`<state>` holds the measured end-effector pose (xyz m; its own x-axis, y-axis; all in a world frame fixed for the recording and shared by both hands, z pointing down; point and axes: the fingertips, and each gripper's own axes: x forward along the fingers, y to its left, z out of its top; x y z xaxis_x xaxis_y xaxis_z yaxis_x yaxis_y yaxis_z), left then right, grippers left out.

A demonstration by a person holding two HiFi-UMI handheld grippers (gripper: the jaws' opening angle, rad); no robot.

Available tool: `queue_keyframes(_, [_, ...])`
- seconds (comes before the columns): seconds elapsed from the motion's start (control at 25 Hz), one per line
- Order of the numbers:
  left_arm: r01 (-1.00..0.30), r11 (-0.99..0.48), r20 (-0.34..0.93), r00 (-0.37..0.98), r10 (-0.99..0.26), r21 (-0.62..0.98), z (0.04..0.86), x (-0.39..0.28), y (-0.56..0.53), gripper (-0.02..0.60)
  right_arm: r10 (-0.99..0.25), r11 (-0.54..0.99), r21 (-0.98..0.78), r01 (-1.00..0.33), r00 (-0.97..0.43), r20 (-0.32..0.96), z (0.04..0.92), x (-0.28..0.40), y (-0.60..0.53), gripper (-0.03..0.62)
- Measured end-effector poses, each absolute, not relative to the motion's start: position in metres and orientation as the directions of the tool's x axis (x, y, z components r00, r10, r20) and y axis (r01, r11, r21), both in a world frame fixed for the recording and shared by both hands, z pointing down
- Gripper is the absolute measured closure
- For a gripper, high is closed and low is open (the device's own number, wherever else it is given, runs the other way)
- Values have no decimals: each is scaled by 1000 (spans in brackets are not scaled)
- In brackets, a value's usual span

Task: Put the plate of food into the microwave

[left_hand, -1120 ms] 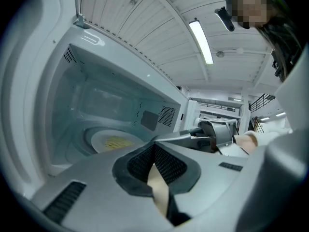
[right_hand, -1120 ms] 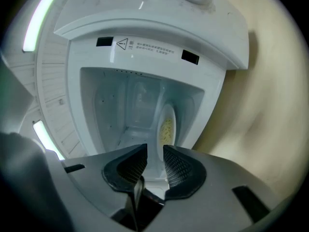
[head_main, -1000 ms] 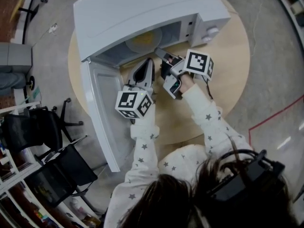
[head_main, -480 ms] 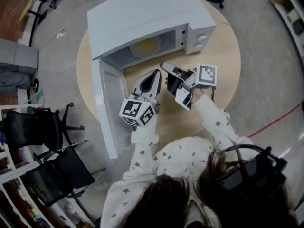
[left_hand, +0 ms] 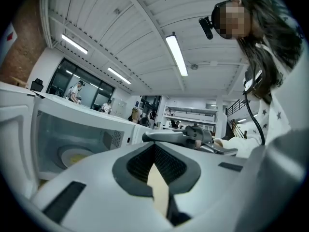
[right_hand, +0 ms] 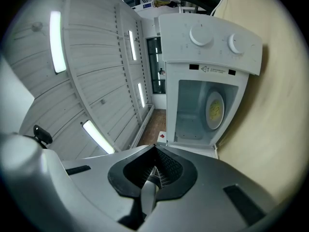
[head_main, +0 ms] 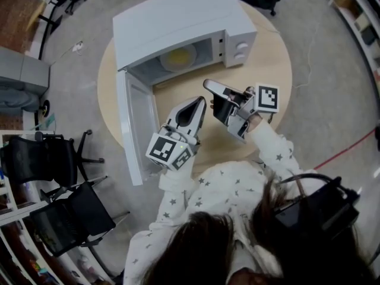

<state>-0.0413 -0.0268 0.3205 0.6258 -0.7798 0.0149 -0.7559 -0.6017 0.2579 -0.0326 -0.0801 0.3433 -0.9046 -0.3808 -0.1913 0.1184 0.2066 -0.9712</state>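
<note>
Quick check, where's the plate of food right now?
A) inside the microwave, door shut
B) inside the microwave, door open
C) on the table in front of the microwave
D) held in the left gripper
B: the plate sits inside the microwave, whose door stands open.

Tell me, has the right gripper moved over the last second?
Yes. The right gripper has drawn back from the open microwave, toward the person.

A round wooden table (head_main: 276, 61) stands on a grey concrete floor (head_main: 332, 100). Left of the table sit black office chairs (head_main: 35, 159); right of it a red line (head_main: 347, 151) crosses the floor. Overhead, strip lights (left_hand: 176, 54) line a white ribbed ceiling (left_hand: 120, 28)
</note>
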Motion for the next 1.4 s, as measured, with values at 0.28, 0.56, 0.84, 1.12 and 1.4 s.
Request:
queue_keyframes(0.28, [-766,-584,-24,601,-799,269,295,-44,-8,586,-342,225,-954,199,-900,-268,318,-18,-53,588])
queue_keyframes(0.56, [-784,-570,-26,582,-813,246,288,-46,1,586,-398,165,-940,299,-852,-341,319,-10,-37,588])
queue_keyframes(0.84, [-788,-565,-32,576,-817,245,286,-42,3,586,-399,138,-943,302,-854,-333,327,-13,-36,588])
queue_keyframes(1.12, [-798,-553,-35,562,-826,238,283,-45,4,586,-391,144,-945,294,-860,-327,326,-16,-37,588])
queue_keyframes(1.4, [-802,-549,-33,558,-829,236,283,-46,5,586,-383,140,-945,295,-864,-326,327,-19,-36,588])
